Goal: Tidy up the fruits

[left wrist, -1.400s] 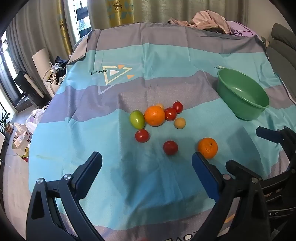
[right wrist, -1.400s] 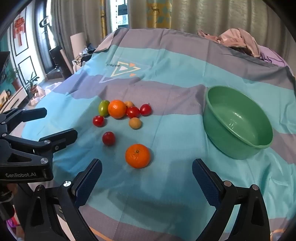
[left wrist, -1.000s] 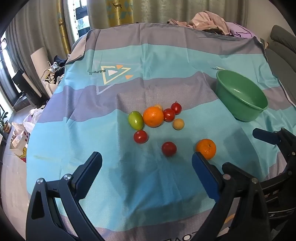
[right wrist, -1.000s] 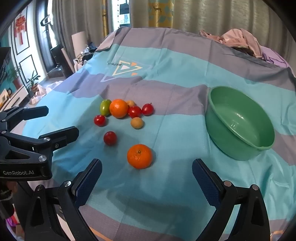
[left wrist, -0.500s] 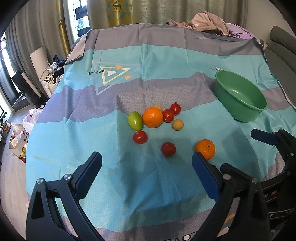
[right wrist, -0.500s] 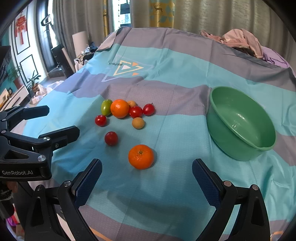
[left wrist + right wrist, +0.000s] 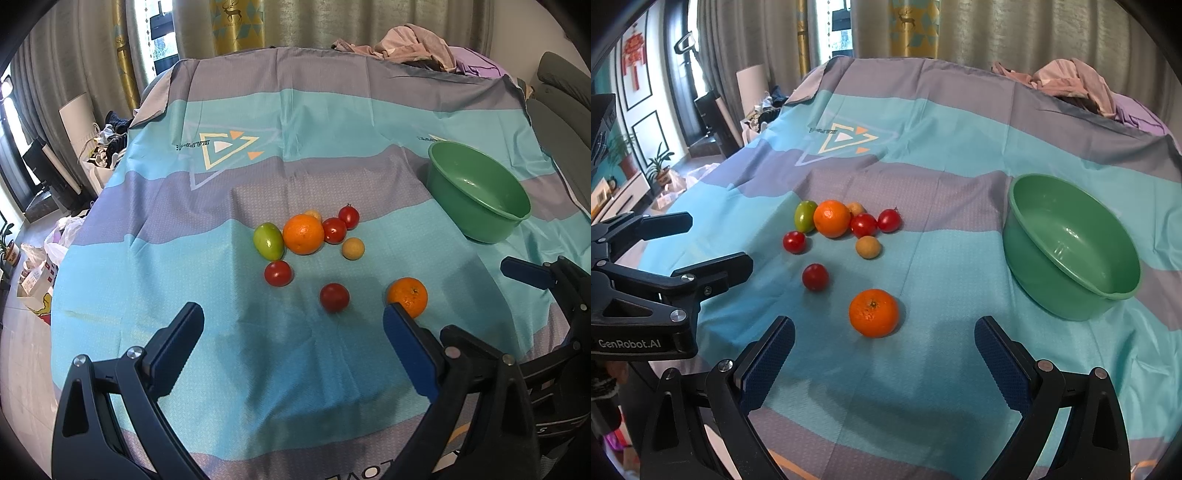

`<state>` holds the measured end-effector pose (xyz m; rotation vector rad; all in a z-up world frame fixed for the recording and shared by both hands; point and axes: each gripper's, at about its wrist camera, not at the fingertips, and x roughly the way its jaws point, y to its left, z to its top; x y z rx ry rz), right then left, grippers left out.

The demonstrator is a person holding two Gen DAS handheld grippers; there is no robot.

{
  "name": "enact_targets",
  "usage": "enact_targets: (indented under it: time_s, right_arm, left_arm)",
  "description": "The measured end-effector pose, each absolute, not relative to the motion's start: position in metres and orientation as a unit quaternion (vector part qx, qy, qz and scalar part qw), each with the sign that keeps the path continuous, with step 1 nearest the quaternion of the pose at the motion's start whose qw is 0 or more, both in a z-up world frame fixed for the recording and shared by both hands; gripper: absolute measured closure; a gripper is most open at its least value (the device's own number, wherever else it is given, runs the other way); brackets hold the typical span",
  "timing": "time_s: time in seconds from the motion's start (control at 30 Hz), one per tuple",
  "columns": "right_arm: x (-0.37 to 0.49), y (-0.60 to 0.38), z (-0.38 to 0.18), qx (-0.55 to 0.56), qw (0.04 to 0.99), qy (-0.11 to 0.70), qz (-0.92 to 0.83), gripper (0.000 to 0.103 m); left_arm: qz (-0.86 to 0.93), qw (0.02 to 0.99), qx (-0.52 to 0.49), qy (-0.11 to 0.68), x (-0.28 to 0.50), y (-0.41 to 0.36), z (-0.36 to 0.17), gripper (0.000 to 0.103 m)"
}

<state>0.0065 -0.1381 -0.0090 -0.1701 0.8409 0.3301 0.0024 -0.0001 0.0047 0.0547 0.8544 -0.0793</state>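
Covering the table, the cloth carries the green bowl toward its right edge, empty. The near orange lies loose toward the front edge, just ahead of the right gripper, whose claw gapes wide, holding nothing. The left gripper is likewise wide. Best to straddle the orange squarely, close gently so it cannot roll.

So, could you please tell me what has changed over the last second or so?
Very little. Both views drift slightly, so the left tongs and right tongs have shifted a touch; neither took hold of anything, and both stay open. The fruits, including the near orange, lie where they were on the cloth, and the green bowl is still empty.
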Motion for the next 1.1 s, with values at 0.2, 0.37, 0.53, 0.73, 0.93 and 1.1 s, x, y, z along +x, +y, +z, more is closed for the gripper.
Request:
enact_targets:
  time_s: [0.2, 0.37, 0.53, 0.73, 0.93, 1.1]
  right_arm:
    - [0.0061, -0.1385, -0.0091, -0.082, 0.896, 0.405, 0.159, 0.004]
    - [0.0063, -0.1384, -0.0093, -0.082, 0.896, 0.406, 0.159, 0.004]
    - [0.0064, -0.1387, -0.0096, -0.082, 0.896, 0.406, 0.159, 0.004]
    - [0.0073, -0.1389, -0.0100, -0.082, 0.896, 0.406, 0.159, 0.005]
    - [0.0040, -0.1403, -0.0112, -0.083, 0.895, 0.409, 0.160, 0.004]
    - [0.0014, -0.1446, -0.0179, -0.082, 0.891, 0.414, 0.170, 0.005]
  left_arm:
    - [-0.039, 0.909, 0.026, 0.414, 0.0009, -0.0013, 0.0056, 0.005]
    - [-0.042, 0.909, 0.023, 0.414, 0.0005, -0.0027, 0.0055, 0.005]
    - [-0.045, 0.908, 0.022, 0.415, 0.0010, -0.0030, 0.0058, 0.005]
    - [-0.049, 0.908, 0.018, 0.416, 0.0018, -0.0019, 0.0048, 0.005]
    - [-0.071, 0.906, -0.004, 0.417, 0.0023, 0.0029, 0.0032, 0.005]
    - [-0.109, 0.900, -0.035, 0.420, 0.0028, 0.0062, 0.0012, 0.005]
